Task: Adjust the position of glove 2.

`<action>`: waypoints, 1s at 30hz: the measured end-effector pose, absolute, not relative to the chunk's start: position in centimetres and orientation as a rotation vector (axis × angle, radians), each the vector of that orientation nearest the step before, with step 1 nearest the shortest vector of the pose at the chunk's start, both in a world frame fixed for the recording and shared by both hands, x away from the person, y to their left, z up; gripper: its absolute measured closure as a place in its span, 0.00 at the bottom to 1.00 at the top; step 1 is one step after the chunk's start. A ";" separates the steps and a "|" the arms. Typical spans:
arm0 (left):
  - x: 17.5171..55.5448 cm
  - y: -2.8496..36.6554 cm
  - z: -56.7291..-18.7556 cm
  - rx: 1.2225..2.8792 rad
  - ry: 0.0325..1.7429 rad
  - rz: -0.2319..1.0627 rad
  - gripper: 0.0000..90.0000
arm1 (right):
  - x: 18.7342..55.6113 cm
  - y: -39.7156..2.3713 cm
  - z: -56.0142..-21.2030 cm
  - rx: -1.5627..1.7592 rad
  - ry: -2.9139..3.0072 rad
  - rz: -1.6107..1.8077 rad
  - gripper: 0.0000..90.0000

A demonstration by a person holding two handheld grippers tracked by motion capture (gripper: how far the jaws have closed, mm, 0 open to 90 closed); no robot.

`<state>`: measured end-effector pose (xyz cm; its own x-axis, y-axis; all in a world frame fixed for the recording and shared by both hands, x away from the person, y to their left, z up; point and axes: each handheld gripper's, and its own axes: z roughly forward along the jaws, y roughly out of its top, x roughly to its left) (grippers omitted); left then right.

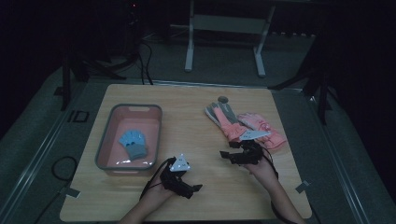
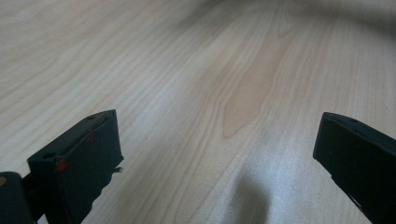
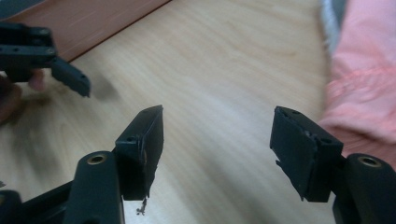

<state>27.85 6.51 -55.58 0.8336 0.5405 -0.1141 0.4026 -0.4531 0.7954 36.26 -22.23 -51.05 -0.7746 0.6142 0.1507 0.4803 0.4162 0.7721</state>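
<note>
A pink tub with a grey rim (image 1: pixel 105 135) stands on the left of the wooden table (image 1: pixel 187 105), and a blue and grey glove (image 1: pixel 133 142) lies inside it. On the right lie a grey and pink glove (image 1: pixel 223 117) and a pink glove (image 1: pixel 261 125). My left gripper (image 1: pixel 194 190) hovers low near the front edge, right of the tub; its jaws (image 2: pixel 217 119) are open over bare wood. My right gripper (image 1: pixel 227 150) sits just in front of the gloves, pointing left. Its jaws (image 3: pixel 218 113) are open with nothing between them, and the pink glove (image 3: pixel 359 79) lies to their right.
A small round grey object (image 1: pixel 222 99) lies behind the gloves. The right gripper view shows the tub wall (image 3: pixel 102 18) at the top and the left gripper (image 3: pixel 70 77) at the far left. Bare wood separates the two grippers. Dark floor and stand legs surround the table.
</note>
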 end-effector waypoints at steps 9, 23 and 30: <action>27.1 7.2 -55.3 2.092 0.705 0.205 0.01 | 39.2 -23.7 -48.4 1.016 2.422 1.280 0.50; 26.8 6.8 -56.0 2.089 0.689 0.189 0.01 | 45.5 -24.0 -49.3 1.132 2.322 1.167 0.56; 26.9 7.1 -56.0 2.066 0.700 0.169 0.01 | 48.0 -23.7 -50.0 1.203 2.321 1.126 0.64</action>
<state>26.88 7.11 -55.98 0.8287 0.5403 -0.1457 0.4140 -0.4167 0.8093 48.01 -23.69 -49.97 -0.6073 0.7893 0.0900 0.5591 0.3442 0.7543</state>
